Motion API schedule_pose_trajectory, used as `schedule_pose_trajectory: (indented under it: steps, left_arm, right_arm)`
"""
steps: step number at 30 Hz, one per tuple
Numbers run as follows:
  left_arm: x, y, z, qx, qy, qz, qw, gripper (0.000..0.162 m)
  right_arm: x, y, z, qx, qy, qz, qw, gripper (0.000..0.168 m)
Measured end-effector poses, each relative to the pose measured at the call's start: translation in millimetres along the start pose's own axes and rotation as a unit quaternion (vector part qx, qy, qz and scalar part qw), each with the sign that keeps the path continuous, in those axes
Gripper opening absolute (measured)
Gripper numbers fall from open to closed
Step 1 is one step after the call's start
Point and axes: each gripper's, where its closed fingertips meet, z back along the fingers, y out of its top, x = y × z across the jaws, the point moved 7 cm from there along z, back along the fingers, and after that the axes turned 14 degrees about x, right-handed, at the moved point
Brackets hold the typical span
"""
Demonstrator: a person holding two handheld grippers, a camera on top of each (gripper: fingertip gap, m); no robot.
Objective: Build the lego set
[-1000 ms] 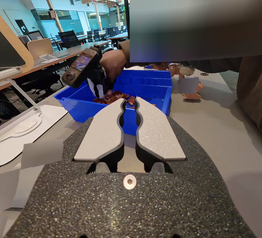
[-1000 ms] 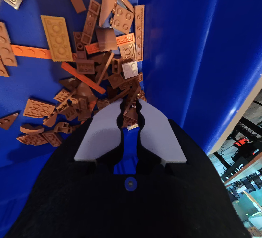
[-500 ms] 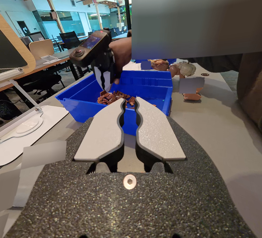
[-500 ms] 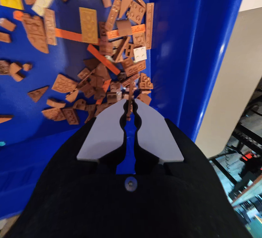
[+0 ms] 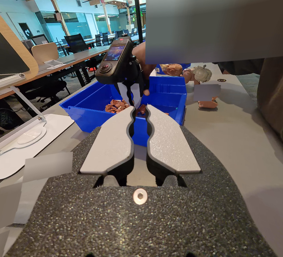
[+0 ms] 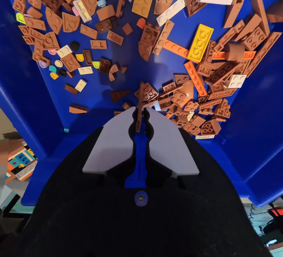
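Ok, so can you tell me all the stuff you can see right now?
bin: one, blue, on the table ahead of the left gripper
loose bricks: many, mostly brown, some orange, white, yellow, scattered on the bin floor
yellow plate: one, among the bricks at right
half-built models: a few, brown and tan, on the table behind the bin
table: one, grey
white stand: one, left of the bin
office chairs: several, dark, far back
left gripper: one, grey fingers apart, empty
right gripper: one, above the bin, shut on a thin brown piece
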Motion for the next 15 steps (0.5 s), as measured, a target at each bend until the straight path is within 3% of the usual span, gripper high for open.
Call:
schedule_pose_trajectory:
  steps: [15]
  left_arm:
    - [-0.6, 3.1, 1.7, 0.004, 0.002, -0.002, 1.0, 0.011]
  right_arm:
    - [63.8, 27.7, -6.5, 0.076, -0.097, -0.041, 0.992, 0.017]
